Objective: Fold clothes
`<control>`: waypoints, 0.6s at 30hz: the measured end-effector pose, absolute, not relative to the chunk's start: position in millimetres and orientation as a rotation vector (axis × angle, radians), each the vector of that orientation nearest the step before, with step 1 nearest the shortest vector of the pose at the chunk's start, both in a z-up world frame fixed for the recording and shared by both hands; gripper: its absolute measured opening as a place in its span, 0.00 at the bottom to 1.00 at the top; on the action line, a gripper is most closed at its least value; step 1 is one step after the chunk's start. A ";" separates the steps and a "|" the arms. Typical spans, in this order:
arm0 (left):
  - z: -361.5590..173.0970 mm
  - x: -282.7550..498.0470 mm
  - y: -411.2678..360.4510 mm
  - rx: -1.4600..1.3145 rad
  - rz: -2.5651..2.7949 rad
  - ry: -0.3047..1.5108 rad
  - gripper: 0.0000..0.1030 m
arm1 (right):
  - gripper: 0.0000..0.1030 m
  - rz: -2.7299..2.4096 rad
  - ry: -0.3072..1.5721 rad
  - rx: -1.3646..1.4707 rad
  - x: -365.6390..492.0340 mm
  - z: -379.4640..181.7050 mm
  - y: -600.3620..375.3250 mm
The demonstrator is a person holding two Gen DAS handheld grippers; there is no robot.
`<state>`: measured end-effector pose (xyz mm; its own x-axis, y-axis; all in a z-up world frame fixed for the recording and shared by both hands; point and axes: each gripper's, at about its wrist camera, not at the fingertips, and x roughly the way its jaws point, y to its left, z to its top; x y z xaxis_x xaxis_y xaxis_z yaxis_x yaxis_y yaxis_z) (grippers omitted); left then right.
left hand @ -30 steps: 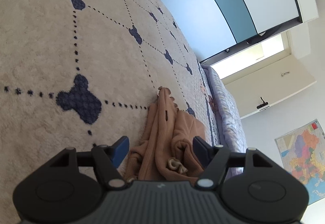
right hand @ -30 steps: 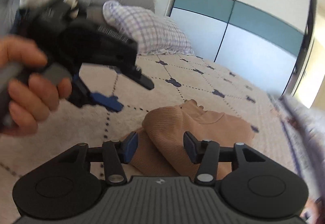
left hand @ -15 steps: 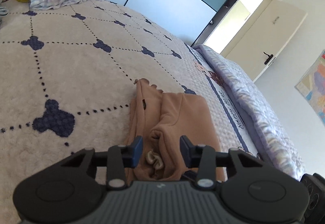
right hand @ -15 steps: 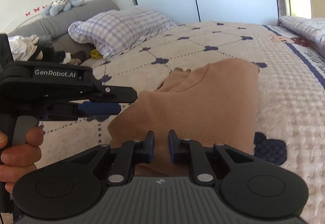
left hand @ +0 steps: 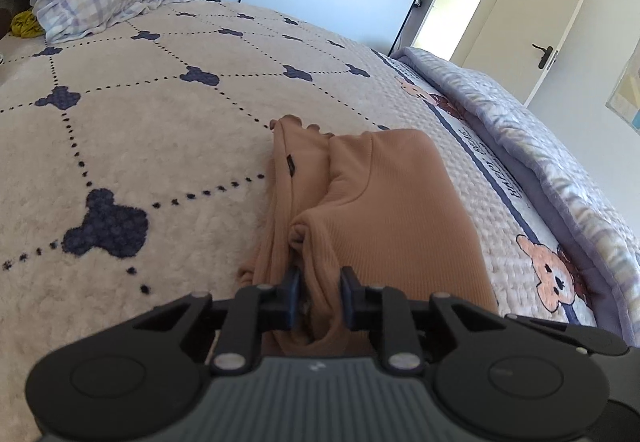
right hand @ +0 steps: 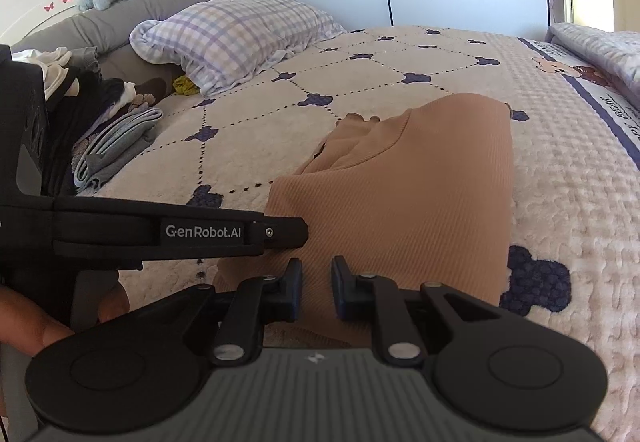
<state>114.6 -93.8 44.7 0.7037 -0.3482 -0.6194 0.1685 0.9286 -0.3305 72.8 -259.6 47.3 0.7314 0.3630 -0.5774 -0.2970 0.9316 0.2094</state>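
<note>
tan ribbed knit top (left hand: 384, 201) lies part-folded on the bed cover (left hand: 160, 145); looks soft, light, floppy. left gripper (left hand: 320, 296) closing on its bunched near edge, right gripper (right hand: 316, 288) pinching the near hem; best held there.

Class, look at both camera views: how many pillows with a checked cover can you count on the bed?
1. The checked pillow lies at the head of the bed, beside the grey bolster and beyond the tan garment. Others may be hidden behind the left gripper.
</note>
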 end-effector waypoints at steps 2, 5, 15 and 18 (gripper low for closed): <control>44.3 114.4 -93.6 -0.255 -0.289 0.737 0.22 | 0.17 0.364 0.660 0.107 72.3 48.6 -261.2; 44.3 114.8 -92.6 -0.259 -0.285 0.741 0.22 | 0.17 0.361 0.663 0.102 70.6 51.2 -262.5; 44.9 109.8 -100.4 -0.186 -0.259 0.729 0.22 | 0.41 0.257 0.612 0.312 60.9 66.4 -313.6; 45.6 109.6 -100.6 -0.181 -0.256 0.729 0.22 | 0.53 0.216 0.635 0.415 62.6 58.0 -340.1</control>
